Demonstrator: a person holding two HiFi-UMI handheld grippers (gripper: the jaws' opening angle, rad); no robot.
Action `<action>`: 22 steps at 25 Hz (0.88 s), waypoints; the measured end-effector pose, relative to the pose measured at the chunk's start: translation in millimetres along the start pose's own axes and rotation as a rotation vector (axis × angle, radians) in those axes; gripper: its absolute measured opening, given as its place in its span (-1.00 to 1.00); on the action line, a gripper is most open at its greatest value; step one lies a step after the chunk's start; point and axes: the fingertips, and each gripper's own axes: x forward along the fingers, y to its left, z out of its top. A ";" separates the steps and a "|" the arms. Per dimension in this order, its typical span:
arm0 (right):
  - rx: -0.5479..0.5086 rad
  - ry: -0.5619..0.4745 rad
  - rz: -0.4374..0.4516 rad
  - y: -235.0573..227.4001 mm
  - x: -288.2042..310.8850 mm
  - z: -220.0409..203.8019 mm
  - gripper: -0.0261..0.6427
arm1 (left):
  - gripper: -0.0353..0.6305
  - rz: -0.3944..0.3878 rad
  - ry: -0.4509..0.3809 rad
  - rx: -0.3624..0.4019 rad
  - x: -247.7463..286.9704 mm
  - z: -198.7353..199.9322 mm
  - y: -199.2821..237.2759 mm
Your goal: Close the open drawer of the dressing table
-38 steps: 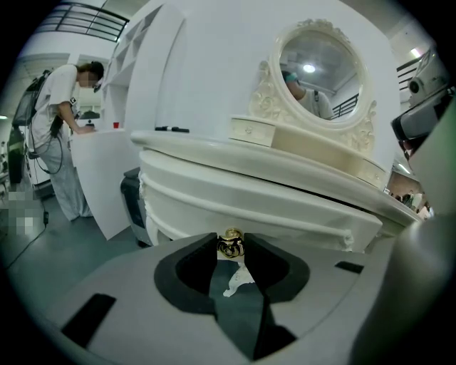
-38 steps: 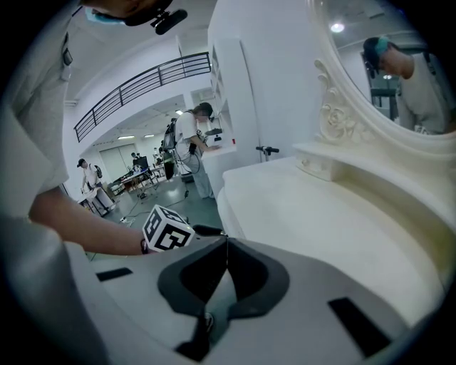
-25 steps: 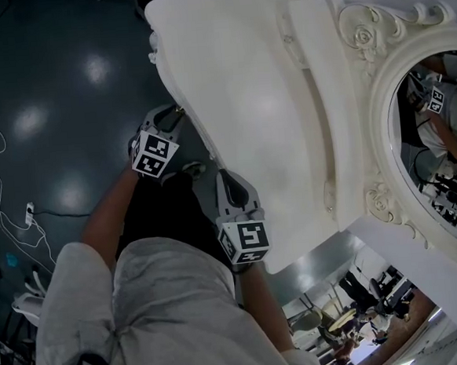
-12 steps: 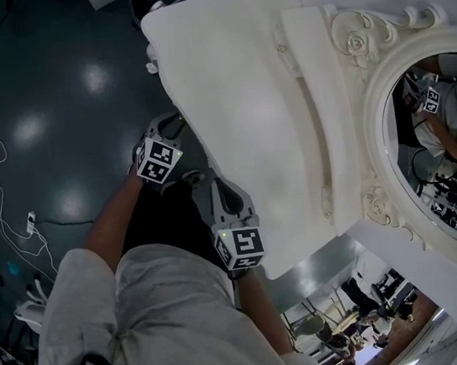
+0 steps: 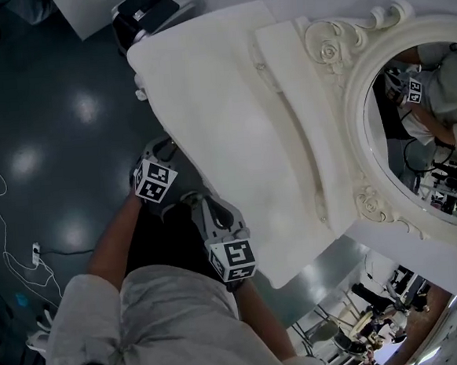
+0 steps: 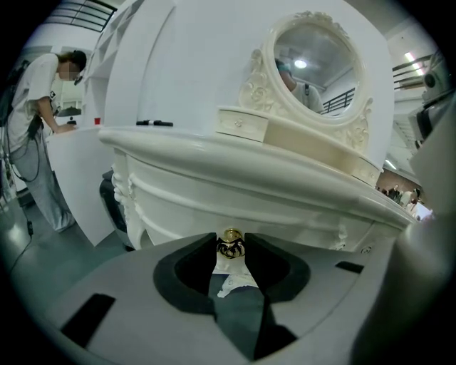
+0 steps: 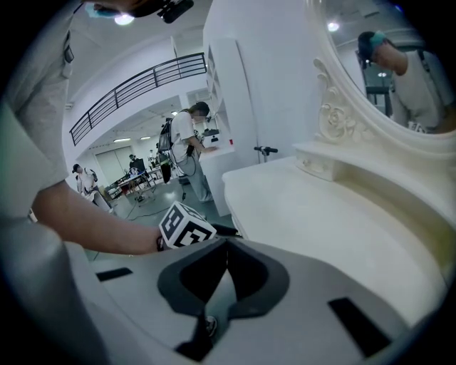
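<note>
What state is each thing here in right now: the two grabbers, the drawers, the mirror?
left gripper: closed on the gold drawer knob.
right gripper: shut, empty.
big drawer: mostly hidden behind the jaws; how far open is unclear.
small top drawer: shut.
mirror: upright, intact.
</note>
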 end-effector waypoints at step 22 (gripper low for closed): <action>0.096 -0.193 -0.178 27.1 -29.8 34.6 -0.88 | -0.72 -0.111 -0.076 0.076 -72.3 58.8 -22.4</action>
